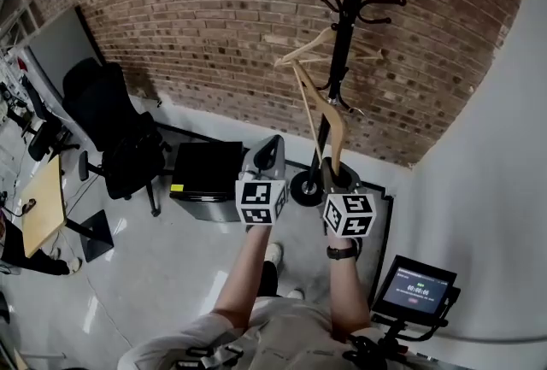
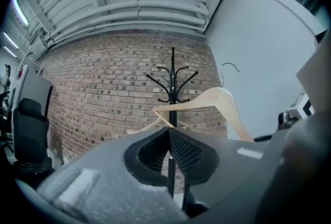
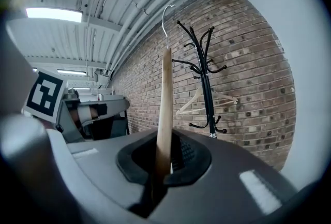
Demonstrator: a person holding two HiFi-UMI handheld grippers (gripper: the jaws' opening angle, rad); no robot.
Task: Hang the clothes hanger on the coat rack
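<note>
A light wooden hanger [image 1: 318, 116] rises from my right gripper [image 1: 335, 174], which is shut on the lower end of one arm. In the right gripper view that arm [image 3: 164, 109] stands upright between the jaws, with its wire hook [image 3: 165, 13] on top. The black coat rack [image 1: 346, 35] stands just ahead against the brick wall, a second wooden hanger [image 1: 320, 48] hanging on it. My left gripper [image 1: 272, 156] is beside the right one, shut with nothing between its pads [image 2: 181, 153]. From the left gripper view the held hanger [image 2: 220, 101] shows to the right of the rack [image 2: 172, 83].
A black office chair [image 1: 111, 129] and a low black cabinet [image 1: 205, 180] stand to the left. A wooden table [image 1: 43, 206] is at the far left. A small screen on a stand [image 1: 416, 287] sits at the lower right beside the curved white wall [image 1: 487, 189].
</note>
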